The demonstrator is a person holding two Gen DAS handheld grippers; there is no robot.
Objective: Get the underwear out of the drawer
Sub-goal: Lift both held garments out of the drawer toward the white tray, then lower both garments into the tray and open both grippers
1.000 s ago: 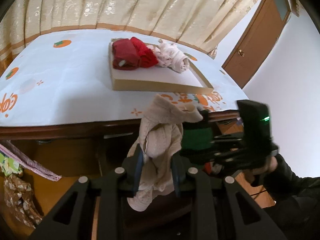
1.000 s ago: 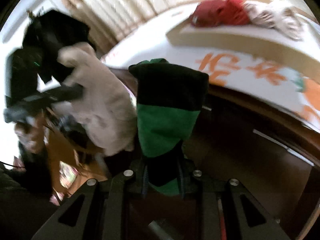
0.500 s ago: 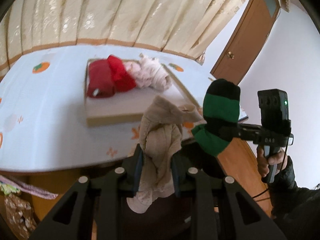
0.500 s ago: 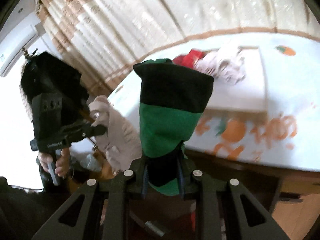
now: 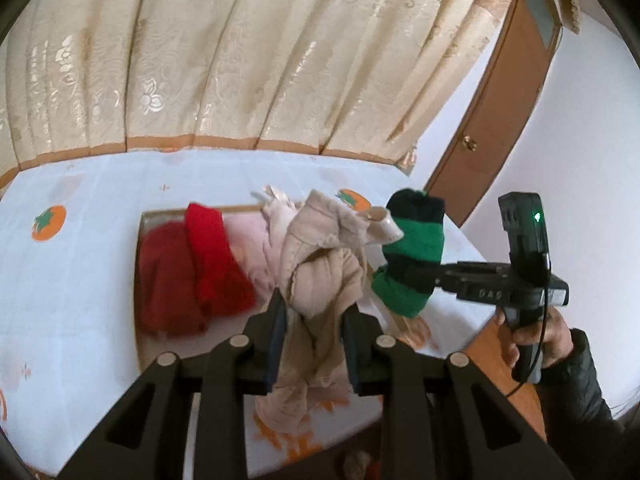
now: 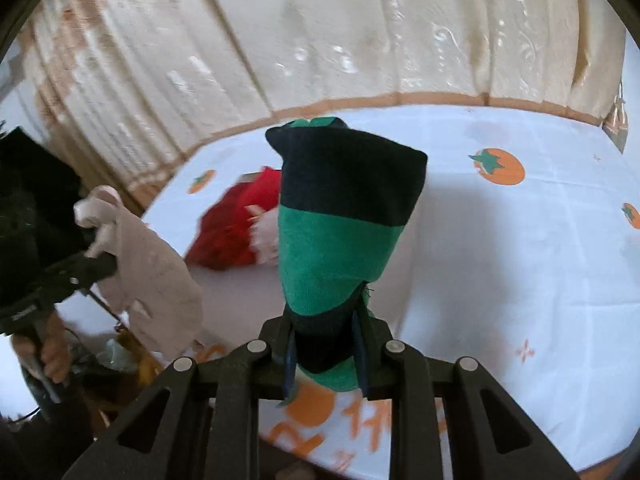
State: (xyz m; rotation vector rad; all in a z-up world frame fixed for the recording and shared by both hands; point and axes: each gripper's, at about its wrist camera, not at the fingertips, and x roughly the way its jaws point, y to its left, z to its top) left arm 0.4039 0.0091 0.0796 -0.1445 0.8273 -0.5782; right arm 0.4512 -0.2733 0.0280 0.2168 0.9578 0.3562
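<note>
In the shallow tray [image 5: 138, 280] lie red [image 5: 188, 276] and pink garments [image 5: 256, 252].

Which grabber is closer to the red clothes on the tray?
Left. The left gripper, holding beige underwear, hangs just beside the red clothes. The right gripper, holding green-and-black underwear, is farther off to the side.
</note>
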